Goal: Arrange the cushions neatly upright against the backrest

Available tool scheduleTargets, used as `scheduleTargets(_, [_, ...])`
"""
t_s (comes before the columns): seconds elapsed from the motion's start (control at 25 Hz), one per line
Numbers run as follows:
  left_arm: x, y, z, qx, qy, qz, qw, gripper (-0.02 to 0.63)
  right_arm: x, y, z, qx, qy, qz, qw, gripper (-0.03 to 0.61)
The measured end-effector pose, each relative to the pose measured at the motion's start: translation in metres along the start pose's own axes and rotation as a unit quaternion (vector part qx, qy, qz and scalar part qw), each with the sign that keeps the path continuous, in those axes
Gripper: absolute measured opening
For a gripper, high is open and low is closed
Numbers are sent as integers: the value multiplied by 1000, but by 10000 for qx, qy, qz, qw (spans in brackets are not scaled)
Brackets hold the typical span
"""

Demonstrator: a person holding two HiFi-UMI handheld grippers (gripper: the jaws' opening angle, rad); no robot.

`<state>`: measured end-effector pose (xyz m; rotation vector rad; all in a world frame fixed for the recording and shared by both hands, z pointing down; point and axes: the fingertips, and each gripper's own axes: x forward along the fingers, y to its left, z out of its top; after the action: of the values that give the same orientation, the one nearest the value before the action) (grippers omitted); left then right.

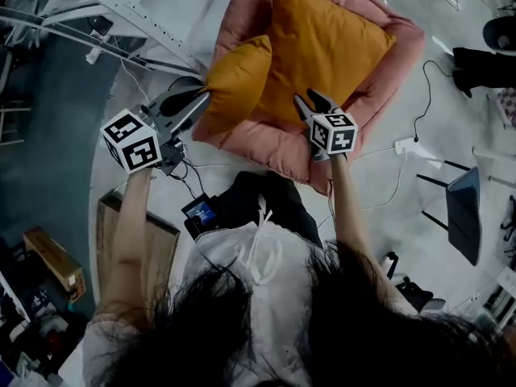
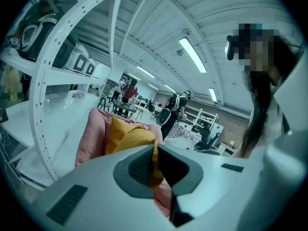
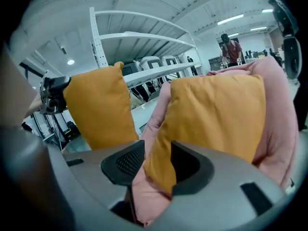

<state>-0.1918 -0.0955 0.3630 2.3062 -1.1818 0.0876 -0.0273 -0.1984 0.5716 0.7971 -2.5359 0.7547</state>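
Note:
A pink padded chair holds two mustard-yellow cushions. The larger cushion leans upright against the pink backrest. The smaller cushion hangs over the chair's left side, tilted and lifted. My left gripper is shut on that cushion's edge; a thin fold of the smaller cushion is pinched in the left gripper. My right gripper is at the larger cushion's lower front corner. In the right gripper view, the right gripper is closed on a corner of the larger cushion, with the smaller cushion to its left.
A white metal rack frame stands close to the chair's left. A power strip with cables and a dark folding stand lie on the floor to the right. A cardboard box and a wooden board are at lower left.

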Motion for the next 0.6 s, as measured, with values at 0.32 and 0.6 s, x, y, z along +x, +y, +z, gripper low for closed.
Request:
scheduleTargets(0.32, [22, -2, -62, 468, 1268, -723, 9882, 31, -68, 33, -71, 600, -184, -763, 9951, 161])
scheduleTargets(0.6, [46, 5, -167, 784, 2702, -1417, 9491, 31, -111, 47, -119, 1279, -462, -1364, 9813, 161])
